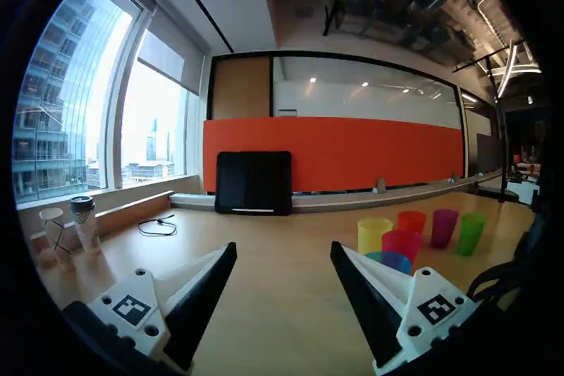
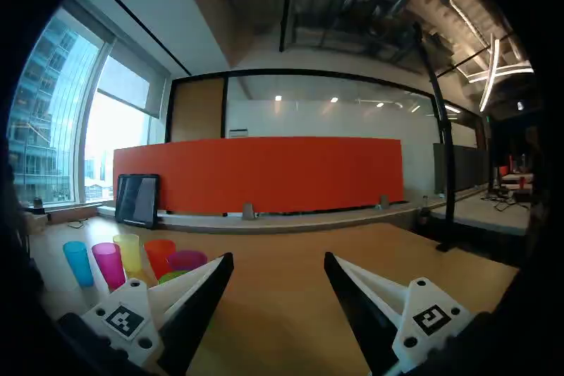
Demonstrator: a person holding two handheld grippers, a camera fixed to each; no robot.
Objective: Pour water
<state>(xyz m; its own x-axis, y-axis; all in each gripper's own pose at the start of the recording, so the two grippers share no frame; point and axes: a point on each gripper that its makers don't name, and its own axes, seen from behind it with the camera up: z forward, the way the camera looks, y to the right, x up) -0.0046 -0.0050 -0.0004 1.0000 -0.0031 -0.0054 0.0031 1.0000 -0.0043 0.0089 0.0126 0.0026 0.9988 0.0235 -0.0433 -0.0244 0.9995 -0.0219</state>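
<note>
A cluster of coloured plastic cups stands on the wooden table. In the left gripper view they sit to the right of my fingers: yellow cup, orange cup, magenta cup, green cup, pink cup, blue cup nearest the right finger. My left gripper is open and holds nothing. In the right gripper view the cups stand at the left: blue cup, pink cup, yellow cup, orange cup. My right gripper is open with nothing between its fingers.
A black tablet leans against the orange partition at the table's back edge. A lidded paper coffee cup and a black cable lie near the window at the left. A dark pole rises at the right.
</note>
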